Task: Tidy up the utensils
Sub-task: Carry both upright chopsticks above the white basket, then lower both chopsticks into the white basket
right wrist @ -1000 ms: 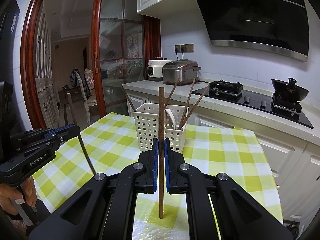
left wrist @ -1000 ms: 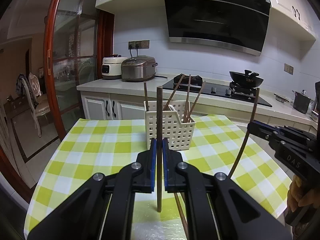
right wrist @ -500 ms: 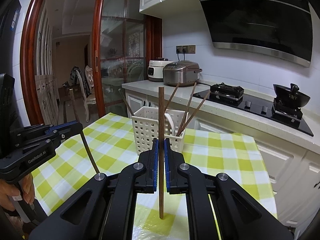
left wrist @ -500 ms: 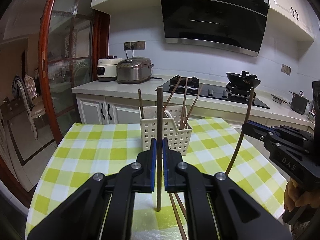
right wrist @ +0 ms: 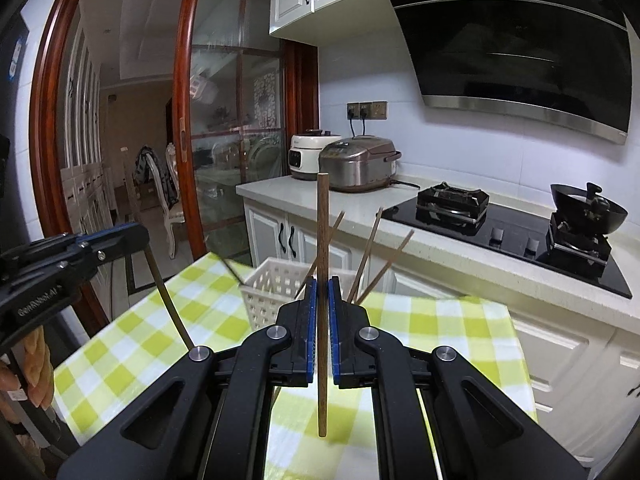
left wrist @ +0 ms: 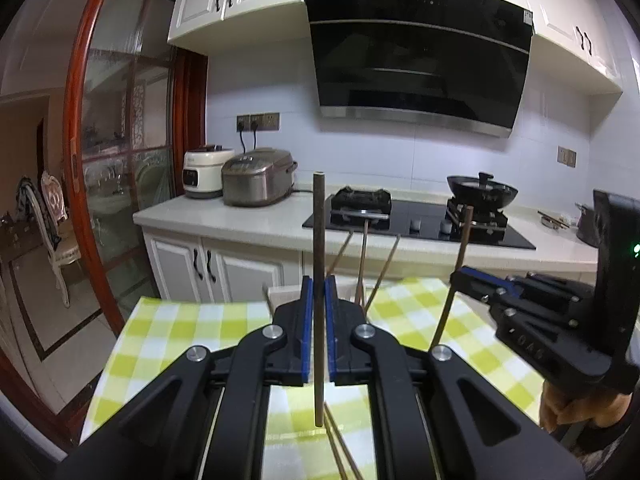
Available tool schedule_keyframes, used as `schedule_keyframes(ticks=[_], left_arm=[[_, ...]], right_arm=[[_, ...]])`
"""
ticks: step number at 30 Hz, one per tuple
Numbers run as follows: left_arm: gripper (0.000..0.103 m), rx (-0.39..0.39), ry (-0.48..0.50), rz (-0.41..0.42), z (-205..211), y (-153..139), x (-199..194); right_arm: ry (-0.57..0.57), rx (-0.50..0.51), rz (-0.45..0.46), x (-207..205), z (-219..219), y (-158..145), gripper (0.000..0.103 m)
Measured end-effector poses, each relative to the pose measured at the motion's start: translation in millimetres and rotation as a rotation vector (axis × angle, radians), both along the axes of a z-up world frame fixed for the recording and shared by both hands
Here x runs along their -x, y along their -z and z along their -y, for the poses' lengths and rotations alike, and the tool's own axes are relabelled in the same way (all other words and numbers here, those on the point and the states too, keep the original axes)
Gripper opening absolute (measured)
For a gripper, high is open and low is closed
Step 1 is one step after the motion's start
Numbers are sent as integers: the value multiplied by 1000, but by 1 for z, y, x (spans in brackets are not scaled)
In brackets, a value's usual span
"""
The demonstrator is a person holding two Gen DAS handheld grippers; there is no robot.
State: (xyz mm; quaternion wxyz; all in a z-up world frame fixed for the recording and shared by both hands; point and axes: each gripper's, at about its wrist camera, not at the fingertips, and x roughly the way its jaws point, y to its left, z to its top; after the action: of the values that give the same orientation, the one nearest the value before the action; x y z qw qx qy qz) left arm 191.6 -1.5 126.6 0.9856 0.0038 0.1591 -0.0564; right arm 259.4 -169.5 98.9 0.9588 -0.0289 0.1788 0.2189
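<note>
1. Chopsticks are what I hold, one in each hand: my left gripper (left wrist: pixel 316 334) has its jaws clenched on a dark wooden chopstick (left wrist: pixel 319 264) that stands upright between the blue pads.
2. That chopstick's top end rises above the jaws against the counter behind, and its lower end hangs above the bench (left wrist: pixel 180 332), clear of the checked cloth.
3. My right gripper (right wrist: pixel 322 330) likewise has its jaws clenched on a second wooden chopstick (right wrist: pixel 322 240), also upright, with its lower tip above the green-and-white cloth.
4. From the left wrist view, the right gripper (left wrist: pixel 472 280) shows at the right edge with its chopstick (left wrist: pixel 460 256) slightly tilted, and fingers (left wrist: pixel 568 408) of my hand curl under its handle.
5. From the right wrist view, the left gripper (right wrist: pixel 132 236) shows at the left edge, its chopstick (right wrist: pixel 168 300) slanting down towards the cloth.
6. A white perforated utensil basket (right wrist: pixel 268 292) stands on the bench just beyond both sets of jaws; the jaws partly hide it.
7. Several chopsticks (right wrist: pixel 370 252) already lean in that basket, fanning out to the right.
8. Two more thin sticks (left wrist: pixel 340 448) lie on the cloth below my left jaws, partly hidden.
9. Behind the bench, a kitchen counter carries a rice cooker (left wrist: pixel 258 176), a gas hob (left wrist: pixel 416 220) and a black wok (left wrist: pixel 482 188).
</note>
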Motion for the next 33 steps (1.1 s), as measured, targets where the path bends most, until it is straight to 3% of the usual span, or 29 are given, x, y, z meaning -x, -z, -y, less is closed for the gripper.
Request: schedule_keyframes(ticks=[7,15,28,33], left_arm=[[6,3,-17,52,7,-43,-38],[6,41,-67,74,2,-68,-92],[6,41,-124,-15,-1,-33,-158],[6,4,-134,-49,9,-17,-172]], right_arm=[[3,-12,21,-32,-12,-26,6],[-4,-28,43,-71,-25,-44,6],[-35,-32,-7,-123,-45,-20,6],[-45,-6,-24,-133,-56,-10,6]])
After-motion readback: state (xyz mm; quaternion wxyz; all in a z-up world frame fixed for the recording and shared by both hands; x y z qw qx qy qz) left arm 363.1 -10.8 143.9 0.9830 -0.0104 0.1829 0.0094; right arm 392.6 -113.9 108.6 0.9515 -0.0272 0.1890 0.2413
